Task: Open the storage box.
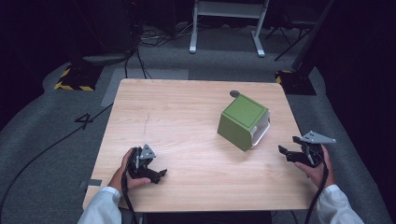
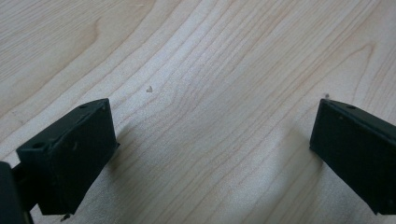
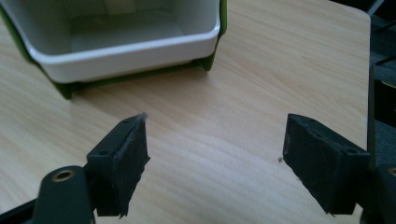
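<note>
Item 1, right gripper (image 3: 215, 158): jaws spread wide, nothing between them, held at the table's (image 1: 187, 121) right edge and aimed at the bin.
Item 2, left gripper (image 1: 156, 173): jaws likewise apart and empty, low over bare wood near the front left, well apart from the bin.
Item 3, green bin with white liner (image 1: 243, 122): lying tipped on its side, right of centre, open mouth (image 3: 121, 28) facing the right gripper.
Risk, judged: a one-sided pinch on the liner rim could pull the liner out, or the bin could roll or slide toward the table edge when nudged.
</note>
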`<state>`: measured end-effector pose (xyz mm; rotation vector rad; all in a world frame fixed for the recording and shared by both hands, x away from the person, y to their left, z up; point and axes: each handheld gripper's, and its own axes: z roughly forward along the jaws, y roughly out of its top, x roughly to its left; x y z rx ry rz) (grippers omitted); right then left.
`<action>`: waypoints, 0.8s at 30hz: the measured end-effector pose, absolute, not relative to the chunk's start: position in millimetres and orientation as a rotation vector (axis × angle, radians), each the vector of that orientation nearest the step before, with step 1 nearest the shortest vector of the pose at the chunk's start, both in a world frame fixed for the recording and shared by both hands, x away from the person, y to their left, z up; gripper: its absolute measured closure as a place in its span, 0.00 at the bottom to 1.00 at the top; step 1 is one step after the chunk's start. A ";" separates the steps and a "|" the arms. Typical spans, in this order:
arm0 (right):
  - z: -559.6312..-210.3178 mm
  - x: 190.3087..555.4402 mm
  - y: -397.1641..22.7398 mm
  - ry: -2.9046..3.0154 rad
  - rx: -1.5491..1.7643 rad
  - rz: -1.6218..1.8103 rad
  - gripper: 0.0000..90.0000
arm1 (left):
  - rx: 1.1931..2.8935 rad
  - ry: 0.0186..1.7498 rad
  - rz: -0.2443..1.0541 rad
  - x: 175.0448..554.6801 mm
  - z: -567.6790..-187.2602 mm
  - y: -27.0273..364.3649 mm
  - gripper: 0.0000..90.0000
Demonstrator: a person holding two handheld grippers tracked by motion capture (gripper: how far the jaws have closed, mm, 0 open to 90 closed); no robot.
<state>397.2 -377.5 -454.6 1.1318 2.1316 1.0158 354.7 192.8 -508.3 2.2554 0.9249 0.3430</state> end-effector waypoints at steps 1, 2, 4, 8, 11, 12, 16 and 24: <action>-453.2 400.4 -375.3 2.131 1.134 1.028 0.25 | 2.256 0.924 0.343 354.7 -508.2 192.8 0.01; -451.5 403.3 -372.9 2.133 1.132 1.030 0.25 | 2.256 0.925 0.344 354.6 -508.2 192.8 0.01; -449.7 405.8 -370.4 2.130 1.132 1.034 0.25 | 2.256 0.925 0.343 354.5 -508.2 192.7 0.01; -442.2 413.3 -362.1 2.117 1.124 1.056 0.25 | 2.260 0.919 0.346 354.6 -508.0 192.9 0.01; -438.3 417.6 -356.1 2.104 1.113 1.064 0.26 | 2.260 0.920 0.346 354.6 -508.0 192.9 0.01; -436.8 420.1 -351.4 2.097 1.104 1.068 0.27 | 2.260 0.919 0.346 354.6 -508.0 192.9 0.01; -435.2 426.0 -343.0 2.098 1.102 1.092 0.27 | 2.260 0.919 0.346 354.6 -508.1 192.9 0.01; -434.4 435.2 -325.8 2.085 1.107 1.106 0.27 | 2.261 0.919 0.346 354.6 -508.0 192.9 0.01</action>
